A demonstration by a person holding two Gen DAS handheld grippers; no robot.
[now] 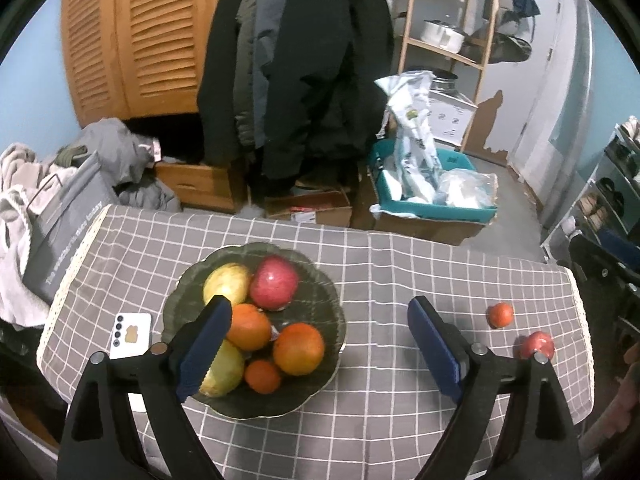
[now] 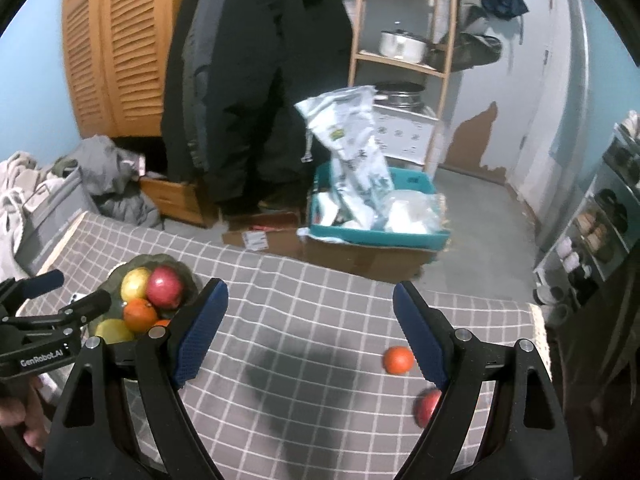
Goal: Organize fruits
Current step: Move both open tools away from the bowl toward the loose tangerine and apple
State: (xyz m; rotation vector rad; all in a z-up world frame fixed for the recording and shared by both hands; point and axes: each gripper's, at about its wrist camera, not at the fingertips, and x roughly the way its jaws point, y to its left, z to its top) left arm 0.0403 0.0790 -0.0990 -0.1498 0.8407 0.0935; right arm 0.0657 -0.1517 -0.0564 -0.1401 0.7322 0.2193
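2 fruits lie loose on the grey checked tablecloth [image 1: 400,264] at the table's right end: a small round orange tangerine [image 2: 398,360] and, nearer and a little further right, a round red apple [image 2: 427,405]. Both sit well apart from the dark green scalloped plate [image 1: 320,292] at the left, which already holds a red apple, 2 yellow-green fruits, 2 large oranges and 1 small one.

The coming move turns on which hand is nearer. The right gripper [image 2: 308,332] hangs above the cloth with the tangerine just inside its right finger in the right wrist view and the red apple partly hidden behind that same finger, so both lie slightly right of its centre line and lower in the picture. The left gripper [image 1: 320,344] is over the plate's right edge; from there the 2 loose fruits are far off to its right. The right hand is judged the better placed, needing a small shift right and down to centre a fruit between its fingers.

Both tongs are released and empty: the right jaws stand wide with only bare cloth between them, and the left jaws stand wide with nothing pressed by the pads. Both fruits are near-round, so no long axis governs the approach. A white phone [image 1: 131,334] lies just left of the plate.
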